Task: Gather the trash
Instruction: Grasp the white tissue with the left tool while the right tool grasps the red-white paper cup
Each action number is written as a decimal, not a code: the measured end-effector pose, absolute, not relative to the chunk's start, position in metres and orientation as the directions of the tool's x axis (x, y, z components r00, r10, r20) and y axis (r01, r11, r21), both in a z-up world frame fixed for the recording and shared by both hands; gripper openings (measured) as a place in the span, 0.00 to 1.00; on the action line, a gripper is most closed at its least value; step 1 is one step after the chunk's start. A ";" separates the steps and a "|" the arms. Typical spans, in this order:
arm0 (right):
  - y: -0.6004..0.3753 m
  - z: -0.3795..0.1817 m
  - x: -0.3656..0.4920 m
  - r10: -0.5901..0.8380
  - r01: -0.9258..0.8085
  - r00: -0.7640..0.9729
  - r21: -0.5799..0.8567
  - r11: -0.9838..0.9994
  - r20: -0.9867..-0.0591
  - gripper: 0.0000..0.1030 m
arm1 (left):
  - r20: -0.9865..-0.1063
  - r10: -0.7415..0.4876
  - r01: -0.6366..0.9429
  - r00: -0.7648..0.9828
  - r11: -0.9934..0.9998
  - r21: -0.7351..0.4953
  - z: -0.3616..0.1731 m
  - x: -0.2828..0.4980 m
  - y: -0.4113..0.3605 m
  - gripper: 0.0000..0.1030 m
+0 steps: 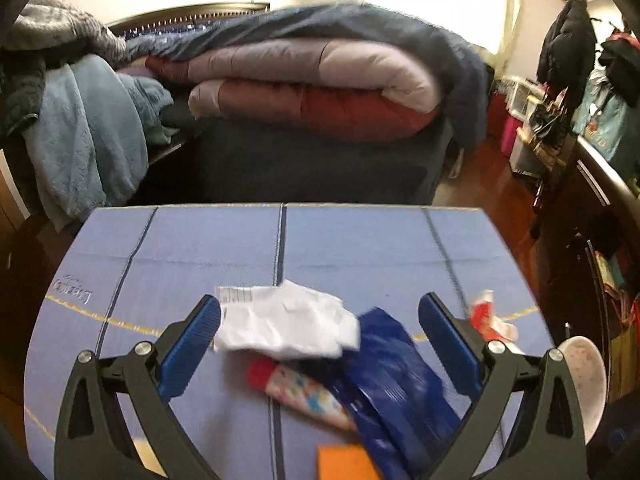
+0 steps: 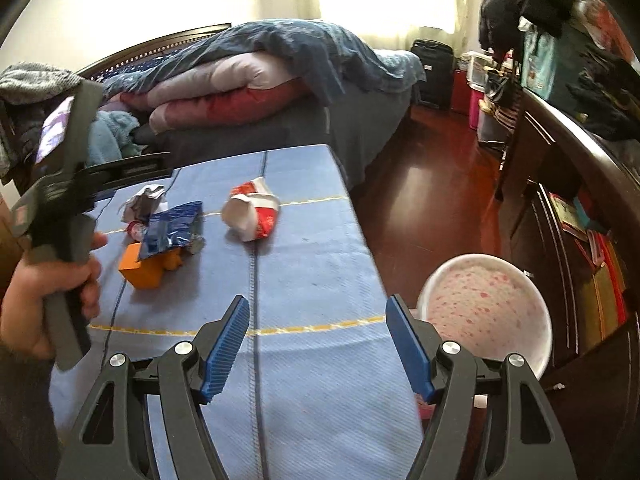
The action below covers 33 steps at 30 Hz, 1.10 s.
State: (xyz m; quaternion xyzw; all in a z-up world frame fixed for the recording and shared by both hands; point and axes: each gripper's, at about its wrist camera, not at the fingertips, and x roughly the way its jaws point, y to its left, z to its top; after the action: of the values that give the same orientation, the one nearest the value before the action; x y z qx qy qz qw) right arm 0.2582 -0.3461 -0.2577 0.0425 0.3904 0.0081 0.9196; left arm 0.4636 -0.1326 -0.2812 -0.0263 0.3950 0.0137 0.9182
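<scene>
Crumpled white paper point(image 1: 286, 322), a blue wrapper point(image 1: 394, 376) and an orange box point(image 2: 144, 268) lay heaped beside the crushed red-and-white cup point(image 2: 252, 214).

A blue woven table cover with dark stitched seams and a yellow line point(image 2: 312, 264) fills the middle. Beyond it, at 12 o'clock, a dark bed point(image 1: 312, 164) carries a folded pink, grey and red padded quilt point(image 1: 320, 88) under a rumpled navy blanket point(image 2: 288, 40). At 10 o'clock a light blue fleecy towel point(image 1: 88, 136) hangs beside the bed. Reddish-brown polished wooden floor point(image 2: 432, 184) shows at 2 o'clock, with a black suitcase point(image 2: 432, 72) standing past the foot of the bed. Dark coats hanging on a rack point(image 1: 568, 48) sit at 1 o'clock above a dark wooden cabinet point(image 2: 560, 152).
</scene>
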 end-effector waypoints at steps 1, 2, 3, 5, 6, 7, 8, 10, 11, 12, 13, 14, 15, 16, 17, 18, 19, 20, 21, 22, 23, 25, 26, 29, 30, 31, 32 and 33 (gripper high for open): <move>-0.343 -0.258 0.261 0.052 0.012 0.694 0.084 0.996 -0.718 0.69 | -0.743 0.015 -0.051 0.669 0.998 -0.025 -0.288 0.474 -0.130 0.96; -0.339 -0.258 0.264 0.056 0.005 0.694 0.082 0.997 -0.718 0.69 | -0.752 0.021 -0.052 0.659 0.999 -0.017 -0.292 0.477 -0.130 0.96; -0.334 -0.259 0.267 0.061 -0.004 0.693 0.080 0.997 -0.718 0.69 | -0.763 0.027 -0.049 0.646 0.999 -0.006 -0.298 0.483 -0.128 0.96; -0.326 -0.259 0.275 0.066 -0.018 0.693 0.074 0.997 -0.718 0.69 | -0.765 0.038 -0.047 0.642 0.999 0.010 -0.306 0.486 -0.127 0.96; -0.323 -0.259 0.277 0.068 -0.024 0.694 0.072 0.997 -0.717 0.69 | -0.762 0.044 -0.048 0.646 0.999 0.017 -0.309 0.487 -0.125 0.95; -0.320 -0.258 0.280 0.068 -0.029 0.695 0.068 0.997 -0.715 0.68 | -0.756 0.050 -0.051 0.653 0.998 0.022 -0.310 0.487 -0.124 0.88; -0.316 -0.258 0.284 0.066 -0.032 0.696 0.060 0.998 -0.715 0.69 | -0.747 0.064 -0.056 0.661 0.998 0.035 -0.310 0.486 -0.122 0.82; -0.310 -0.258 0.294 0.061 -0.036 0.700 0.050 0.998 -0.711 0.69 | -0.741 0.060 -0.055 0.669 0.998 0.031 -0.309 0.485 -0.116 0.69; -0.307 -0.258 0.300 0.061 -0.037 0.699 0.049 0.998 -0.713 0.68 | -0.740 0.052 -0.055 0.670 0.998 0.021 -0.307 0.483 -0.115 0.63; -0.304 -0.258 0.306 0.061 -0.039 0.696 0.047 0.998 -0.715 0.68 | -0.740 0.050 -0.056 0.670 0.998 0.016 -0.307 0.482 -0.112 0.57; -0.303 -0.257 0.311 0.063 -0.042 0.698 0.047 0.998 -0.713 0.68 | -0.738 0.036 -0.050 0.674 0.999 0.003 -0.305 0.482 -0.108 0.48; -0.300 -0.258 0.321 0.058 -0.039 0.700 0.042 0.998 -0.712 0.68 | -0.733 0.031 -0.048 0.679 0.999 -0.002 -0.304 0.481 -0.105 0.46; -0.297 -0.259 0.327 0.051 -0.037 0.697 0.036 0.999 -0.715 0.68 | -0.729 0.025 -0.043 0.684 0.999 -0.005 -0.302 0.480 -0.103 0.40; -0.295 -0.261 0.333 0.052 -0.038 0.695 0.036 0.999 -0.717 0.68 | -0.721 0.025 -0.039 0.693 0.999 -0.003 -0.299 0.478 -0.101 0.38; -0.293 -0.263 0.341 0.058 -0.040 0.692 0.042 0.998 -0.720 0.68 | -0.712 0.024 -0.036 0.701 0.999 -0.001 -0.296 0.476 -0.100 0.36; -0.291 -0.266 0.350 0.061 -0.038 0.683 0.048 0.998 -0.728 0.68 | -0.706 0.022 -0.034 0.708 0.999 -0.002 -0.294 0.474 -0.098 0.35; -0.290 -0.269 0.357 0.065 -0.036 0.673 0.056 0.998 -0.736 0.68 | -0.699 0.017 -0.032 0.715 0.999 -0.008 -0.291 0.472 -0.095 0.35; -0.289 -0.272 0.365 0.077 -0.036 0.662 0.072 0.997 -0.745 0.67 | -0.695 0.012 -0.032 0.719 0.999 -0.016 -0.288 0.469 -0.092 0.34; -0.289 -0.277 0.373 0.084 -0.030 0.650 0.085 0.996 -0.755 0.66 | -0.692 0.007 -0.032 0.722 0.999 -0.024 -0.287 0.468 -0.089 0.33; -0.289 -0.280 0.380 0.084 -0.024 0.638 0.089 0.996 -0.765 0.65 | -0.688 -0.005 -0.033 0.726 0.999 -0.042 -0.284 0.465 -0.083 0.33; -0.289 -0.286 0.388 0.088 -0.016 0.618 0.100 0.995 -0.781 0.63 | -0.686 -0.013 -0.033 0.728 0.998 -0.055 -0.283 0.464 -0.079 0.32; -0.289 -0.292 0.395 0.101 -0.009 0.600 0.120 0.993 -0.794 0.60 | -0.681 -0.038 -0.033 0.731 0.995 -0.091 -0.281 0.459 -0.068 0.25; -0.289 -0.296 0.399 0.109 -0.007 0.586 0.130 0.991 -0.803 0.57 | -0.677 -0.046 -0.035 0.735 0.994 -0.106 -0.279 0.456 -0.063 0.25; -0.287 -0.299 0.400 0.103 -0.005 0.583 0.124 0.992 -0.806 0.56 | -0.663 -0.105 -0.027 0.741 0.982 -0.186 -0.274 0.447 -0.043 0.25; -0.286 -0.299 0.399 0.108 -0.010 0.582 0.125 0.992 -0.806 0.56 | -0.659 -0.124 -0.024 0.742 0.977 -0.211 -0.273 0.444 -0.037 0.25; -0.285 -0.299 0.398 0.117 -0.017 0.582 0.131 0.991 -0.805 0.56 | -0.654 -0.132 -0.023 0.745 0.975 -0.222 -0.272 0.441 -0.034 0.25; -0.282 -0.299 0.400 0.118 -0.020 0.583 0.131 0.991 -0.804 0.55 | -0.649 -0.138 -0.022 0.749 0.972 -0.232 -0.270 0.437 -0.029 0.25; -0.280 -0.298 0.398 0.115 -0.024 0.589 0.125 0.992 -0.800 0.55 | -0.642 -0.147 -0.019 0.752 0.970 -0.243 -0.267 0.433 -0.026 0.25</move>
State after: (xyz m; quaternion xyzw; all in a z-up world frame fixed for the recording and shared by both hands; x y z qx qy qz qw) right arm 0.3976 -0.2802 -0.2978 0.0503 0.4519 0.0390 0.8898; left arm 0.4328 -0.0256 -0.2675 -0.1180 0.3503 -0.0345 0.9285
